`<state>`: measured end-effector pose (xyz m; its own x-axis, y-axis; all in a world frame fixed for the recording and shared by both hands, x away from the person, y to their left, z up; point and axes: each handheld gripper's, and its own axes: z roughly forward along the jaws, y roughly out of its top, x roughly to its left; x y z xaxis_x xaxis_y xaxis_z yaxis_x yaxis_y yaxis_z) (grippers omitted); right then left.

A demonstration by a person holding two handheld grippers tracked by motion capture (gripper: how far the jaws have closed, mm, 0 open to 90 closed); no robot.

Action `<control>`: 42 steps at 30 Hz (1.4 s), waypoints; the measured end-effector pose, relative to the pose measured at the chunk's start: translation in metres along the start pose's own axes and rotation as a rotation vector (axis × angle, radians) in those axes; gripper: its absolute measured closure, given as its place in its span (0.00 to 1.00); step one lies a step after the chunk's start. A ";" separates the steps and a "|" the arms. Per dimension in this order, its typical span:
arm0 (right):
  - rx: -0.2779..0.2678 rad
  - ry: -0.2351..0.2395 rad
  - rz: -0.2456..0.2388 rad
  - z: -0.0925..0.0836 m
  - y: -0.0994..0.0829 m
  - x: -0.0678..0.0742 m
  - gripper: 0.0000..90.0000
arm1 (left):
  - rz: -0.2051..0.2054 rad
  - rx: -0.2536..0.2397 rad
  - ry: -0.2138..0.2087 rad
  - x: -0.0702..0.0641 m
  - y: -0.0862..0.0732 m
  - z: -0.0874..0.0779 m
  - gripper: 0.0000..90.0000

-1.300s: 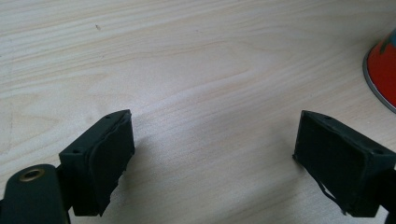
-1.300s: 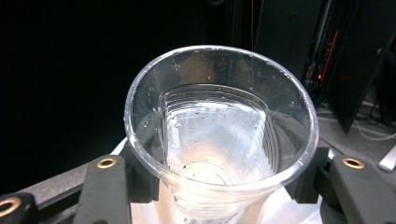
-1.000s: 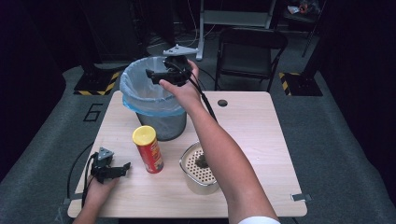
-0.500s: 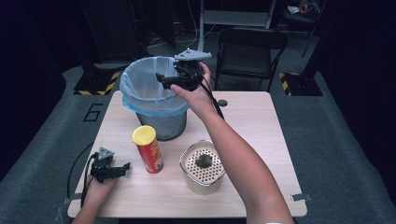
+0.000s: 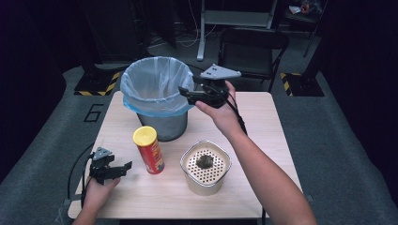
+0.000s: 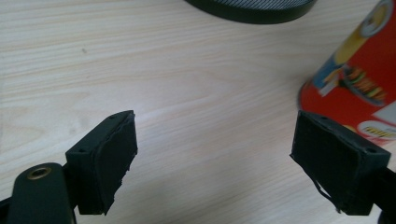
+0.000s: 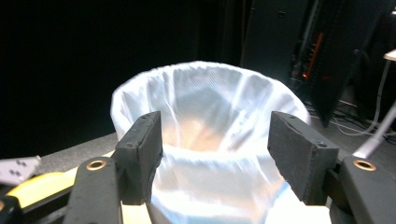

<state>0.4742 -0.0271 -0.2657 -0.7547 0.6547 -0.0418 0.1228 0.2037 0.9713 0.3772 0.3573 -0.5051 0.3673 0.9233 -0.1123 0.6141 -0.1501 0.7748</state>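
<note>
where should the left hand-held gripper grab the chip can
Grip the chip can around the middle of its red body, coming in level from its left, where the open left hand-held gripper already lies. It stands upright and round, so the sides give flat jaws the best hold; the yellow lid likely would pop off.

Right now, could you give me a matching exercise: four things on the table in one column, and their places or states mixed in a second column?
1. bin
2. can
3. strainer
4. left tongs

a. open, low by the table's near left corner
b. lined with a pale bag
c. yellow lid, upright
d. dark clump inside

Pairs: 1-b, 2-c, 3-d, 4-a
</note>
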 end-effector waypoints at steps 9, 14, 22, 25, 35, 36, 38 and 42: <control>0.015 -0.091 0.035 -0.046 -0.041 -0.020 0.38 | 0.014 -0.014 -0.072 -0.016 0.012 -0.010 0.15; 0.033 -0.121 0.089 -0.066 -0.066 -0.027 0.37 | 0.052 0.009 -0.124 -0.028 0.019 -0.013 0.16; 0.066 -0.214 0.093 -0.094 -0.111 -0.035 0.36 | 0.095 -0.020 -0.166 -0.051 0.033 -0.023 0.15; 0.067 -0.231 0.102 -0.103 -0.122 -0.038 0.36 | 0.116 -0.023 -0.186 -0.058 0.035 -0.026 0.15; 0.063 -0.265 0.099 -0.128 -0.146 -0.038 0.36 | 0.123 -0.042 -0.222 -0.073 0.041 -0.022 0.15; 0.065 -0.272 0.107 -0.130 -0.149 -0.038 0.36 | 0.118 -0.043 -0.228 -0.075 0.042 -0.020 0.15; 0.083 -0.295 0.098 -0.133 -0.156 -0.040 0.36 | 0.122 -0.047 -0.225 -0.075 0.043 -0.018 0.15; 0.113 -0.328 0.102 -0.138 -0.169 -0.045 0.36 | 0.112 -0.043 -0.229 -0.077 0.045 -0.009 0.15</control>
<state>0.3983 -0.1917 -0.3958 -0.4900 0.8709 -0.0371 0.2707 0.1925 0.9432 0.3703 0.2820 -0.4563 0.5832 0.7968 -0.1580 0.5317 -0.2274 0.8158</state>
